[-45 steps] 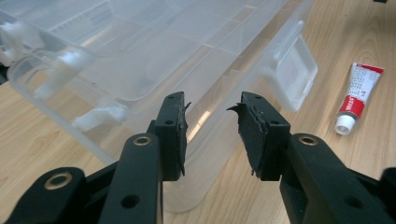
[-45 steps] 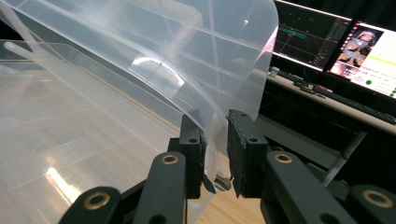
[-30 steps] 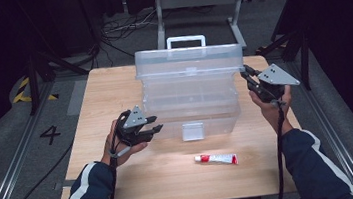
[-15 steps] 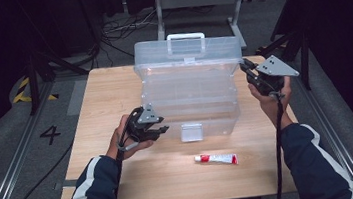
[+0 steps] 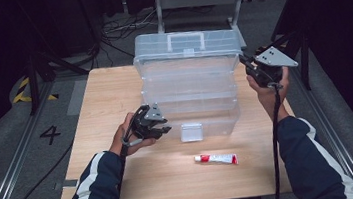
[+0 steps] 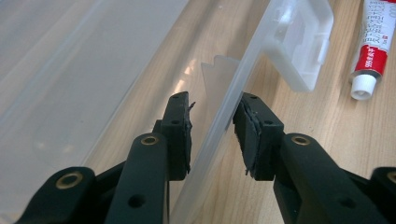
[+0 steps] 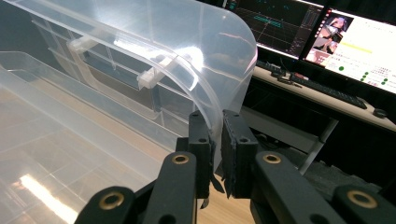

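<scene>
Storage box (image 5: 188,85): clear plastic, mid-tabletop (image 5: 104,102), lid (image 7: 154,51) raised.
Left gripper (image 6: 212,123): jaws have just been closing, astride the box's front wall near the latch (image 6: 299,44); right pad touches, left pad stands off.
Right gripper (image 7: 216,140): clamped narrow on the lid's corner edge.
Tube (image 5: 216,159): lies on the tabletop in front of the box.

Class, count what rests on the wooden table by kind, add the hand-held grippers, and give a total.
Clear plastic box: 1
Tube: 1
Grippers: 2, left gripper and right gripper
Total: 4
</scene>
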`<state>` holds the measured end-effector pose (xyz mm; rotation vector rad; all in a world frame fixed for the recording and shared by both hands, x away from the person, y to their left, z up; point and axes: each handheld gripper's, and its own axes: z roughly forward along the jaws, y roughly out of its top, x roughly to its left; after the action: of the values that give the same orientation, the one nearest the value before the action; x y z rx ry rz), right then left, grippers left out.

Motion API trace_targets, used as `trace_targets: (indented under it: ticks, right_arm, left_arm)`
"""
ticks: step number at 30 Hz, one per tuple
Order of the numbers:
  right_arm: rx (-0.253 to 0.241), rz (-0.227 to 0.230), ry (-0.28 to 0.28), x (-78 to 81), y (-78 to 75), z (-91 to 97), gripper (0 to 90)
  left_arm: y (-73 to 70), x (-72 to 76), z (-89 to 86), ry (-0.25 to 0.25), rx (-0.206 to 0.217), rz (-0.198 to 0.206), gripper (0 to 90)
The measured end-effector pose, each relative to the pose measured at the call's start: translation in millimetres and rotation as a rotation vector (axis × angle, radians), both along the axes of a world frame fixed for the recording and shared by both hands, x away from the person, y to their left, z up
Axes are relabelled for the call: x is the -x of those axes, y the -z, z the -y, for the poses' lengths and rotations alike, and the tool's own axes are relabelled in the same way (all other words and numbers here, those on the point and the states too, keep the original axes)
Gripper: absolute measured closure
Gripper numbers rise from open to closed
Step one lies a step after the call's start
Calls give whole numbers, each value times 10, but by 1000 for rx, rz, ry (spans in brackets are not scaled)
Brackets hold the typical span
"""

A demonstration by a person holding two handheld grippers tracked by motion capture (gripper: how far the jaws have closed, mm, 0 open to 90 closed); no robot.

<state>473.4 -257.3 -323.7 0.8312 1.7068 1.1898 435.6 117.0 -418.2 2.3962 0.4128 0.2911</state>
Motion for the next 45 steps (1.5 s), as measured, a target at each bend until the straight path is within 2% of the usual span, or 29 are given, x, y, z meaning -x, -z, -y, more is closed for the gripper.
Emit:
trace_targets:
  ticks: [3,9,11,14,20,29,31,32,34,38,45]
  right_arm:
    - [-13,-9,12,-73,-26,1,838]
    - [-18,-9,21,-135,-42,-6,843]
    - [-23,-11,24,-163,-49,-4,845]
    - [-33,-11,37,-204,-57,-19,848]
    - [-47,-22,45,-269,-76,-19,849]
    - [-60,-48,57,-384,-120,-30,853]
    - [-64,-67,55,-427,-143,-17,853]
    - [-60,-76,55,-448,-156,-16,853]
    - [-59,-85,57,-468,-171,-19,854]
    - [-23,-103,64,-533,-213,-50,852]
    - [-34,-120,52,-569,-226,-34,855]
  left_arm:
    - [-20,-5,26,17,-37,1,675]
    - [-26,-25,42,30,-57,-6,688]
    - [-25,-23,37,25,-48,-10,690]
    - [-13,-34,8,17,-8,-21,670]
    - [-14,-21,16,20,-25,-15,686]
    - [-16,-37,0,38,-16,-23,707]
    - [-4,-54,-23,35,35,-49,713]
    - [-5,-54,-28,38,36,-54,719]
    - [-4,-54,-26,46,37,-51,725]
    - [-20,-32,-5,72,14,-45,755]
    - [-45,-10,4,98,-20,-11,780]
